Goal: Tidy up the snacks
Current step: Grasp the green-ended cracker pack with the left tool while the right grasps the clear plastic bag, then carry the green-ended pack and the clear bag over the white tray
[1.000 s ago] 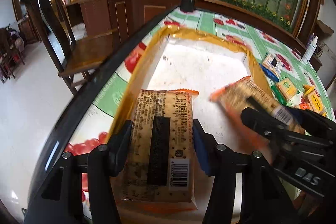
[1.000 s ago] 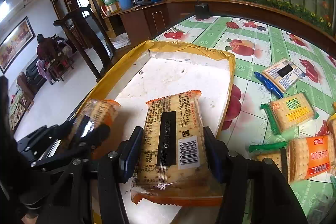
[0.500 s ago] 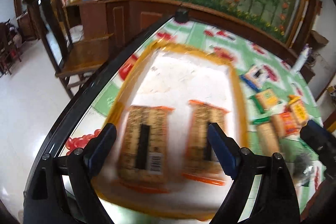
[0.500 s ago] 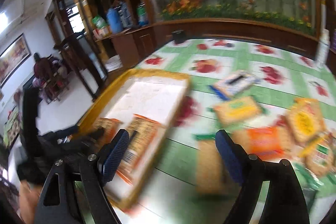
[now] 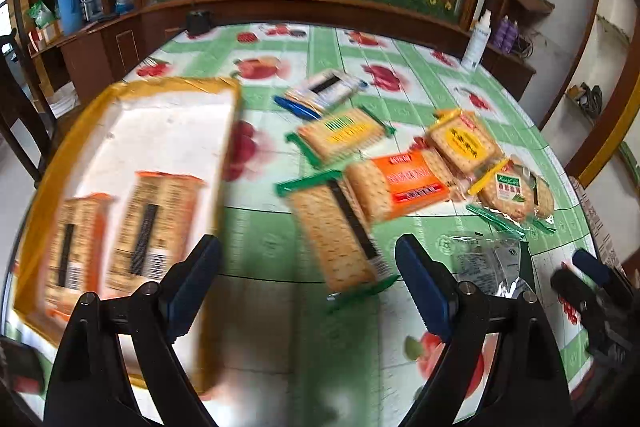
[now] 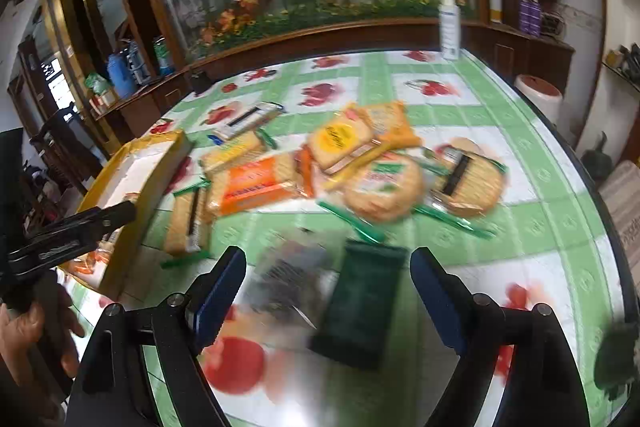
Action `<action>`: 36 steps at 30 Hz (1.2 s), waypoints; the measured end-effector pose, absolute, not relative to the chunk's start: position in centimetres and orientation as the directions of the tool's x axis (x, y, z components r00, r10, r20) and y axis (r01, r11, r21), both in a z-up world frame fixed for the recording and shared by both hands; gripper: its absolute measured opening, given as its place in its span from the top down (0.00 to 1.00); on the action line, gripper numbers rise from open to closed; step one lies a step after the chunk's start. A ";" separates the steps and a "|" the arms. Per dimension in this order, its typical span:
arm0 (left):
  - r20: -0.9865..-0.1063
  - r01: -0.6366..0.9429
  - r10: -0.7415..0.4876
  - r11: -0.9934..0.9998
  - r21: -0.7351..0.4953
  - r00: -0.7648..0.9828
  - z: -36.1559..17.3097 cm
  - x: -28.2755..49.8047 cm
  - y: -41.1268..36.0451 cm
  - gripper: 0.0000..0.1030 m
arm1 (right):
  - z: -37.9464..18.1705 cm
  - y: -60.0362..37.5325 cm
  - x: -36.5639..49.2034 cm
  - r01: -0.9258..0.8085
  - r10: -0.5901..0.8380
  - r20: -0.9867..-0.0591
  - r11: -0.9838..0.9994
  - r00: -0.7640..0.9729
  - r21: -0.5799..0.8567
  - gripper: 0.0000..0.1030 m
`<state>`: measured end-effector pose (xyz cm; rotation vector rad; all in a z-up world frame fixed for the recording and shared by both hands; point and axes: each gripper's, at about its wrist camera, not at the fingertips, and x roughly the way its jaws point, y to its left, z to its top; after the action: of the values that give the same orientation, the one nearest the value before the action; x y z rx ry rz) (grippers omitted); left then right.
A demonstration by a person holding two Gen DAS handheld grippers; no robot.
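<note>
Both claws are gaping empty; left gripper (image 5: 308, 283) is tilting down over the green-edged cracker pack (image 5: 340, 231) mid-table; right gripper (image 6: 328, 291) is hovering above dark sachets (image 6: 360, 303) at the near edge; two packs (image 5: 120, 227) are lying in the yellow tray (image 5: 48, 163) at the left edge; next probably calls for centring and closing on another snack.

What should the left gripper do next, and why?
Probably lower the open left gripper onto the green-edged cracker pack just ahead. Two packs already lie in the yellow-rimmed tray; the others are loose on the table.
</note>
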<state>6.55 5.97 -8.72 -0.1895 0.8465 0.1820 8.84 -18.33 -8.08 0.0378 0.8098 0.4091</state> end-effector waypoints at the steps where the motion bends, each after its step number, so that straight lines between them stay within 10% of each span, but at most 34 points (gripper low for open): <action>1: -0.765 -0.246 0.094 0.965 -0.086 0.638 -9.1 7.1 5.7 0.14 | -8.2 -18.5 8.8 -0.341 0.369 -0.698 0.921 0.614 0.187 0.16; 19: -0.823 -0.318 0.178 0.948 -0.003 0.539 -13.6 11.8 5.4 0.13 | -12.9 -11.2 11.0 -0.492 0.371 -0.785 0.865 0.496 0.098 0.19; 22: -0.810 -0.303 0.180 0.953 0.004 0.558 -13.6 11.9 5.2 0.14 | -12.7 -11.8 11.6 -0.489 0.390 -0.777 0.864 0.495 0.122 0.38; 26: -0.795 -0.279 0.169 0.960 0.000 0.583 -13.1 11.6 5.2 0.52 | -12.8 -12.7 12.0 -0.497 0.446 -0.769 0.846 0.459 0.194 0.47; 36: -0.746 -0.229 0.138 0.973 -0.019 0.651 -10.5 9.0 4.5 0.53 | -11.2 -14.2 11.0 -0.486 0.473 -0.733 0.845 0.488 0.222 0.50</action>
<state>9.01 4.48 -10.53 -0.1152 0.8364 0.2090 10.98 -14.24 -11.17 -0.0155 0.8859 0.5830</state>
